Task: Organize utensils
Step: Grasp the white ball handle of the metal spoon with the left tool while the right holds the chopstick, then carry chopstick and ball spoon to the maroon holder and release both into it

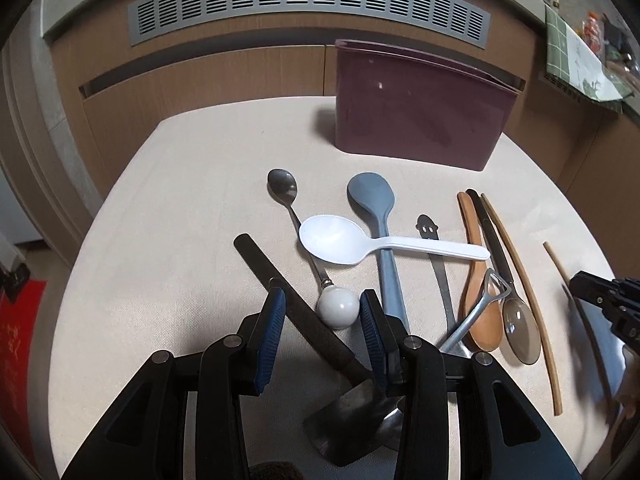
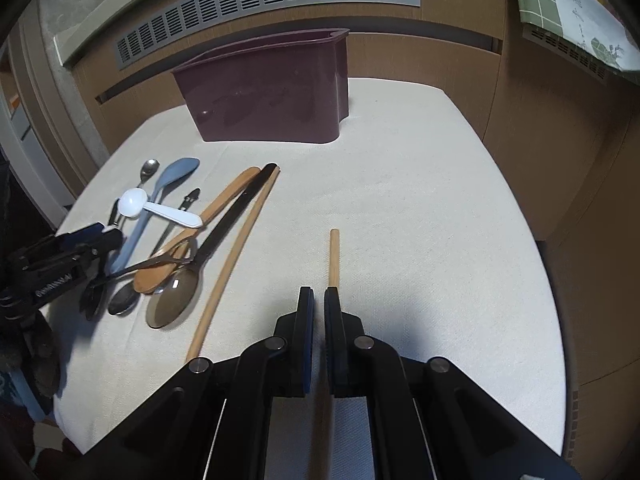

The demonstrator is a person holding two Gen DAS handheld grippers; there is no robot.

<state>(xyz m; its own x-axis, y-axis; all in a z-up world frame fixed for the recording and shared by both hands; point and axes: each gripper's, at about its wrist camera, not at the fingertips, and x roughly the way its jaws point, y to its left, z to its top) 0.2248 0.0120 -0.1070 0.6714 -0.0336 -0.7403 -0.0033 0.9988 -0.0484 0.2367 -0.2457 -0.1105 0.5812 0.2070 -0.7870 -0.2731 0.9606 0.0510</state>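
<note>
This looks like a room in a home, likely a dining or kitchen corner. A table (image 1: 168,208) covered in a cream cloth stands against a wood-panelled casing with a long grey slotted vent grille (image 1: 308,4) of the kind that hides a radiator under a window. On the cloth lie everyday eating utensils: a white plastic spoon (image 1: 340,240), a blue-grey spoon (image 1: 374,200), a wooden spoon (image 1: 478,292), chopsticks (image 2: 236,256), beside a maroon plastic holder (image 2: 272,96). A green checked cloth (image 2: 560,4) lies on the sill to the right, and a red mat (image 1: 20,340) shows on the floor.
</note>
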